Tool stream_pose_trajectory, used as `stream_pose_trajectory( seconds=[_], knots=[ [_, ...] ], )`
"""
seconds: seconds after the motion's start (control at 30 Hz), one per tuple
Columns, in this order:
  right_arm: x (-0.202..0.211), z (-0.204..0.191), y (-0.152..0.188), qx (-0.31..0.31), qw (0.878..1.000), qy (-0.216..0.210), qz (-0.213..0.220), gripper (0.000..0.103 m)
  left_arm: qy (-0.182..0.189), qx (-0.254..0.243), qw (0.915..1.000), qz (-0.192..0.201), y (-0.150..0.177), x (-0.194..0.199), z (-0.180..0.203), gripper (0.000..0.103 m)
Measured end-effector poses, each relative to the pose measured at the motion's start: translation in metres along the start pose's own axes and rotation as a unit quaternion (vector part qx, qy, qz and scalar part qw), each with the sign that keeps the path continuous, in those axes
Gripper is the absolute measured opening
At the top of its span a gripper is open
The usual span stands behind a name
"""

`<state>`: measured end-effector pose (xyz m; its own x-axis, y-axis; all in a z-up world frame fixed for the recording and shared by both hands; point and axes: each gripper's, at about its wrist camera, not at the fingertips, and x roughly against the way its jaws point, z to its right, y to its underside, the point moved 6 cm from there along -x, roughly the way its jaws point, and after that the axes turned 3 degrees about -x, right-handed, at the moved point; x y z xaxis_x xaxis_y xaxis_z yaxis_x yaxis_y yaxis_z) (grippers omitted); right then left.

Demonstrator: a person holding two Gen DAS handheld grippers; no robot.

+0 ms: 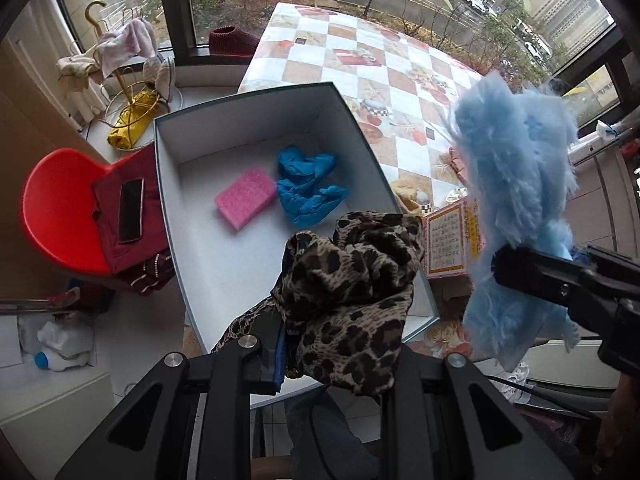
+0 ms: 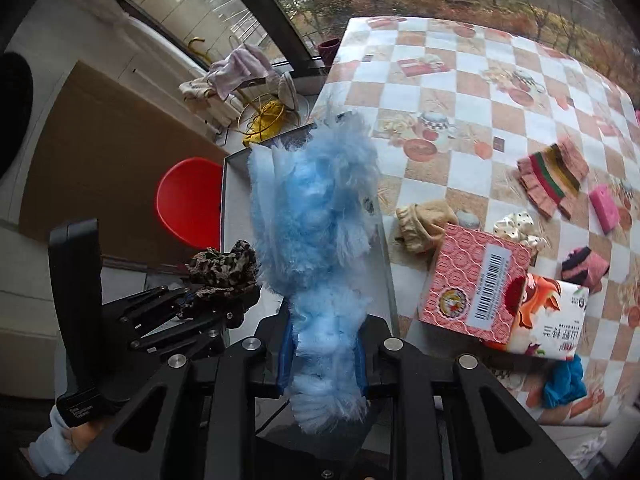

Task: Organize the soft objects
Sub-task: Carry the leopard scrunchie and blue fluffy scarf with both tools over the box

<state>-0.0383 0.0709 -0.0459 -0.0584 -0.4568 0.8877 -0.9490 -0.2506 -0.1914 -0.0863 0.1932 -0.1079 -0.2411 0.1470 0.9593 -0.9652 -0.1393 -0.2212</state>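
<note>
My left gripper [image 1: 290,344] is shut on a bunched leopard-print cloth [image 1: 352,292], held above the near end of an open grey box [image 1: 256,104]. Inside the box lie a pink sponge [image 1: 245,198] and a crumpled blue glove [image 1: 306,184]. My right gripper [image 2: 322,354] is shut on a fluffy light-blue duster cloth [image 2: 316,216] that stands up between its fingers, beside the box's right edge. The left wrist view shows that right gripper [image 1: 520,264] and the blue fluff [image 1: 516,184] at the right. The left gripper [image 2: 192,300] with the leopard cloth [image 2: 224,266] shows in the right wrist view.
On the checkered tablecloth [image 2: 460,80] lie a beige sock [image 2: 424,220], a pink printed carton [image 2: 476,280], a tissue pack [image 2: 548,316], a striped knit piece [image 2: 552,172], another pink sponge [image 2: 604,206], and a blue glove [image 2: 566,384]. A red chair [image 1: 60,204] carrying a phone [image 1: 131,210] stands left of the box.
</note>
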Motion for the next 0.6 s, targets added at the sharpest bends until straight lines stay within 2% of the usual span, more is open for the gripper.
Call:
stream_pose_trajectory(
  seconds=[0.1,0.23,0.6],
  knots=[
    [-0.013,-0.016,0.005,0.032,0.999,0.014,-0.014,0.026,-0.004,0.004,1.0,-0.007,0.006,-0.005,-0.006,0.024],
    [-0.027,-0.022,0.014,0.044,0.998,0.019,-0.041,0.026,-0.002,0.009,0.9999,-0.013,0.011,-0.008,-0.01,0.024],
    [-0.032,-0.021,0.015,0.043,0.997,0.029,-0.054,0.026,0.002,0.005,0.9998,-0.019,0.013,-0.012,-0.011,0.024]
  ],
)
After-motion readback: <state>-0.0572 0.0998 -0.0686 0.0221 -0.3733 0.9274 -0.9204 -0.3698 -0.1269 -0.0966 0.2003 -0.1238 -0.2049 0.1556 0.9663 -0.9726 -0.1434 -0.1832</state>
